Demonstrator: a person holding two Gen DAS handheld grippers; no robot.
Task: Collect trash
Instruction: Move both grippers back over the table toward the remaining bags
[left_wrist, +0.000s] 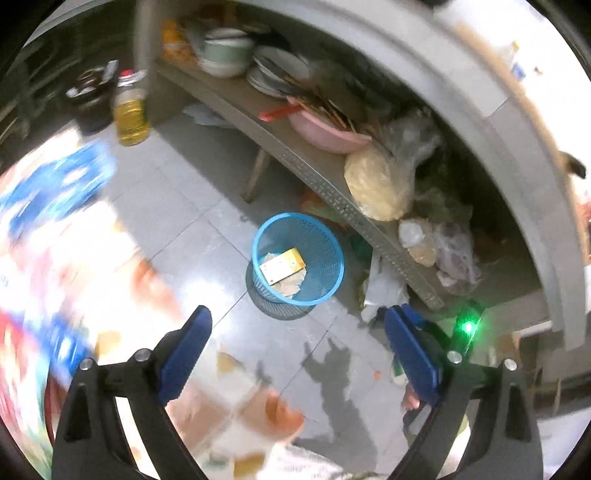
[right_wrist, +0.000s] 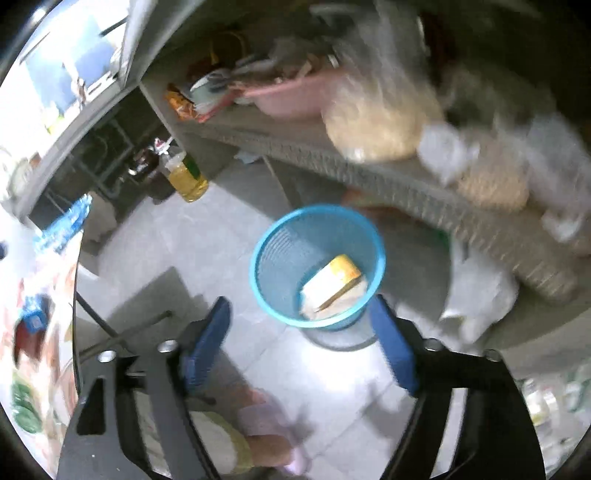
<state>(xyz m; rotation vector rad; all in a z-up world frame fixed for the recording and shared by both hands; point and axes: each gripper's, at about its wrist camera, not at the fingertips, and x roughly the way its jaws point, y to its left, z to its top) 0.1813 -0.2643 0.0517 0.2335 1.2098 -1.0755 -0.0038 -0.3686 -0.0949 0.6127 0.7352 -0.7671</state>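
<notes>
**Both grippers hanging empty above the blue bin**

The left gripper (left_wrist: 298, 332) is holding its blue-padded fingers (left_wrist: 186, 354) spread wide, nothing lying between them; the right gripper (right_wrist: 300, 325) is likewise standing with its blue pads (right_wrist: 391, 347) far apart and gripping nothing. Beyond the fingertips, in both wrist views, the round blue mesh plastic wastebasket (left_wrist: 325, 254) is standing upright on the pale grey tiled floor (left_wrist: 192, 206); inside it a flat yellow-and-white cardboard carton (left_wrist: 282, 265) is lying tilted on top of crumpled pale paper scraps (left_wrist: 291, 286) — the trash is sitting in the basket, apart from both grippers. Just behind the basket a long grey shelf (left_wrist: 325, 184) is running along under a counter, carrying a pink plastic basin (left_wrist: 321, 129), stacked white plates (left_wrist: 269, 74), a pale green bowl (left_wrist: 225, 51) and a clear bag of yellowish contents (left_wrist: 376, 184); a white plastic bag (left_wrist: 384, 291) is slumping on the floor beside the basket. Farther off, a clear bottle of yellow oil (left_wrist: 129, 114) is standing upright near a shelf post; the left edge of each view is blurring into bright, unreadable colours.
</notes>
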